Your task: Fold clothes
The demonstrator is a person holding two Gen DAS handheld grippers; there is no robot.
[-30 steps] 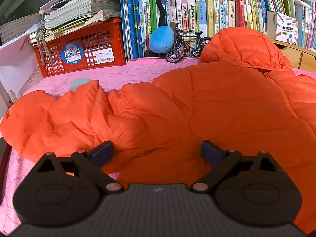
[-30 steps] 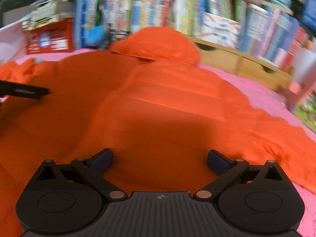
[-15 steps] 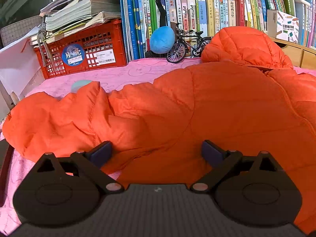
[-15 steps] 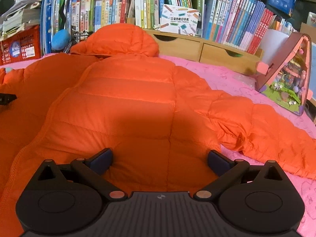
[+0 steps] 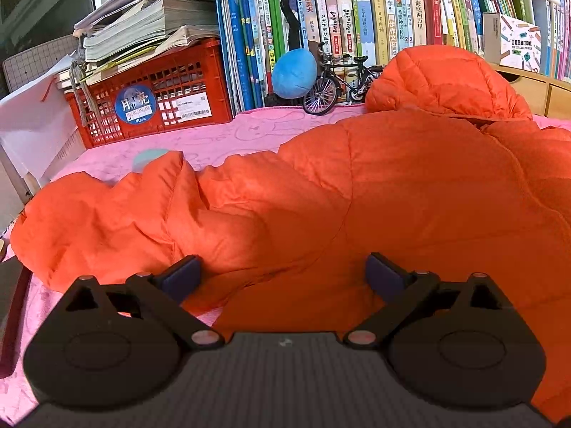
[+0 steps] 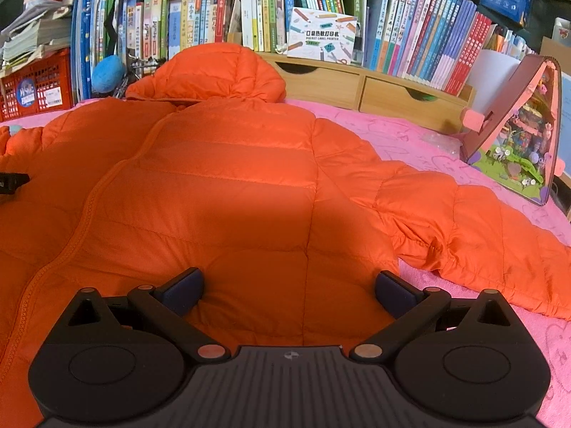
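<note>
Surface: pink blanket (image 6: 410, 142) under an orange puffer jacket (image 6: 232, 185).
Room: bookshelf (image 5: 357, 18), red crate (image 5: 160, 89) behind.
Left gripper (image 5: 285, 274): spread wide, empty.
Right gripper (image 6: 289, 285): spread wide, empty.

Right view: a second ago it was blurred and angled toward the jacket's left half — now it is sharp and faces the orange jacket (image 6: 228, 192) squarely.
Right sleeve (image 6: 464, 221): cut off at the frame edge before, now seen stretched out over the pink cloth (image 6: 410, 142).
Toy house (image 6: 517, 135): out of frame a second ago, now at the right edge.
Left gripper (image 6: 10, 182): its dark tip reached well into the right view's left side — now only a stub shows at the edge.
Left view: the jacket sits slightly lower in frame.
</note>
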